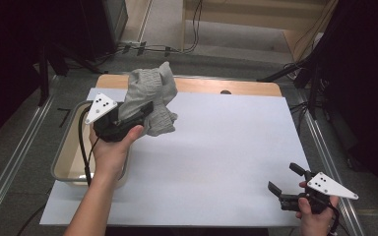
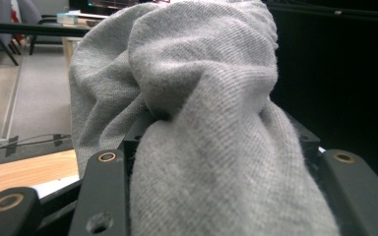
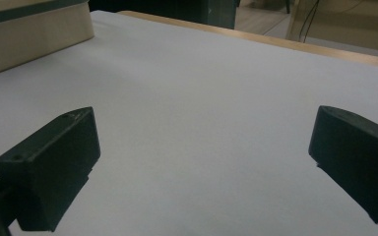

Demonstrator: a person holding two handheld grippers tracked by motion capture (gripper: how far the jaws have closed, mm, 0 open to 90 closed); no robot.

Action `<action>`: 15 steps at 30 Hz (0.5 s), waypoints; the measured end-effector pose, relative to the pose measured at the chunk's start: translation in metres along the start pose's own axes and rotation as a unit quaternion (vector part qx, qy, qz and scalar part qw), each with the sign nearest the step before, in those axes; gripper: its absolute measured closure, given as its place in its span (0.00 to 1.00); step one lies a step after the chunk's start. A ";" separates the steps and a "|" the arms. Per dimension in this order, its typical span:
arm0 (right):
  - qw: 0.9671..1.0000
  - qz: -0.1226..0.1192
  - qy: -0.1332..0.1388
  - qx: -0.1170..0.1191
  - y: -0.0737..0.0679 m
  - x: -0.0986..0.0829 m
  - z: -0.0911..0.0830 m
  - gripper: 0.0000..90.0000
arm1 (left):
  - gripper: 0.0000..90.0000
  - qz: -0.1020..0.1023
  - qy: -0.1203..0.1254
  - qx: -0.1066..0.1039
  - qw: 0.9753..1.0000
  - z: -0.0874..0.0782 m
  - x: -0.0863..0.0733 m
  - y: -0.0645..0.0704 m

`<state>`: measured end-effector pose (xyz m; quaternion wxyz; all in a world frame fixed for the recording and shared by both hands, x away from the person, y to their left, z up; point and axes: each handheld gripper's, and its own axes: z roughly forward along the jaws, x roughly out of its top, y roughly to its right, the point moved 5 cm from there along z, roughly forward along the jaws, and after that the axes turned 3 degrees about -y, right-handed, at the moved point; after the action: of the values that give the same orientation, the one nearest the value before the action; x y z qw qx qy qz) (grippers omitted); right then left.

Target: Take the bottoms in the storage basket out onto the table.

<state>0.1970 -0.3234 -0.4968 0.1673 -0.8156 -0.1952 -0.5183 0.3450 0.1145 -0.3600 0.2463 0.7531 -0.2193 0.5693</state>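
Note:
A bunched grey knitted cloth (image 1: 152,93) is held up over the back left of the white sheet (image 1: 216,152), close to the tub. My left gripper (image 1: 145,112) is shut on its lower part, and the cloth bulges above and droops to the right of the jaws. In the left gripper view the cloth (image 2: 202,98) is squeezed between the two black jaws of the left gripper (image 2: 226,191) and hides the table beyond. My right gripper (image 1: 283,177) hovers low at the front right corner, open, with nothing between its jaws. The right gripper view shows the right gripper (image 3: 206,167) over bare sheet.
A beige plastic tub (image 1: 64,157) stands at the table's left edge, under the left wrist; its wall (image 3: 29,39) appears far off in the right gripper view. A wooden table edge (image 1: 216,86) runs along the back. Cables lie on the floor beyond.

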 end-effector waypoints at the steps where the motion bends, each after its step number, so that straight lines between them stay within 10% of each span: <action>1: 1.000 0.000 0.000 0.000 0.000 0.000 0.000 0.00 | 0.50 0.000 0.001 -0.002 1.000 0.002 0.000 0.002; 15: 1.000 -0.001 -0.001 0.000 0.001 0.000 0.000 0.00 | 0.49 0.002 -0.019 -0.022 1.000 0.029 -0.012 0.027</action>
<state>0.1969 -0.3241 -0.4972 0.1666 -0.8158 -0.1965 -0.5178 0.3476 0.0763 -0.3747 0.2573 0.7578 -0.2374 0.5506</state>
